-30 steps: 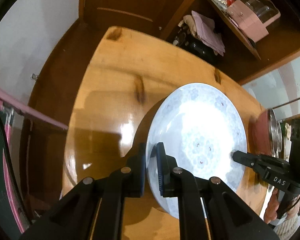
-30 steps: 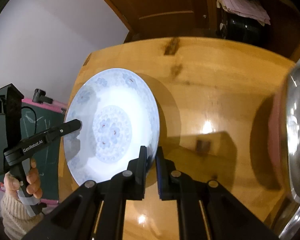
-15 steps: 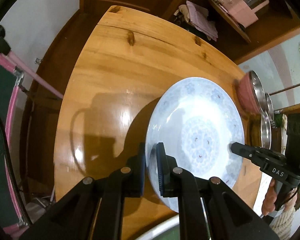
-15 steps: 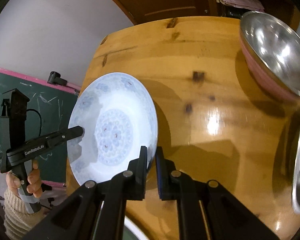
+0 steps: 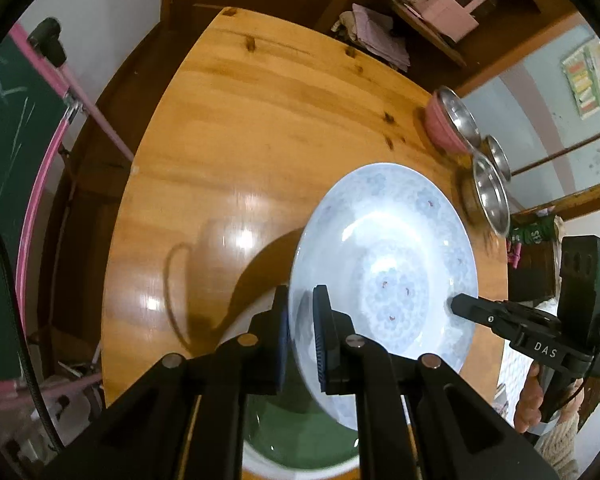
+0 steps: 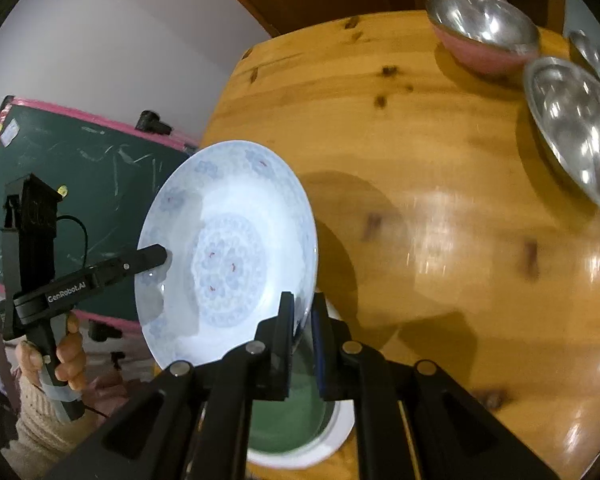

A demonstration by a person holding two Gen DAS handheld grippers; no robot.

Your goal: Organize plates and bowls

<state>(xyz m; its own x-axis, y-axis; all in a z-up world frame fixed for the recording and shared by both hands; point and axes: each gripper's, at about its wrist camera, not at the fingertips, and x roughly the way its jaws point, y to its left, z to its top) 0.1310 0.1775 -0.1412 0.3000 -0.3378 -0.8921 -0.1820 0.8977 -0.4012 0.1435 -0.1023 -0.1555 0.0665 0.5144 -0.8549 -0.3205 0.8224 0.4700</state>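
Left hand-held gripper clamped on one rim of the blue-patterned plate; right hand-held gripper clamped on the opposite rim; plate held tilted above the table's near edge, over a green-centred white dish; steel bowls grouped at the far right edge.

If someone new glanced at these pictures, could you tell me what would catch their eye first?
The pale blue floral plate, held above the wooden table with the left claw and right claw each clamped on opposite rims. Beneath it sits a green plate with a white rim, and shiny steel bowls line the far edge.
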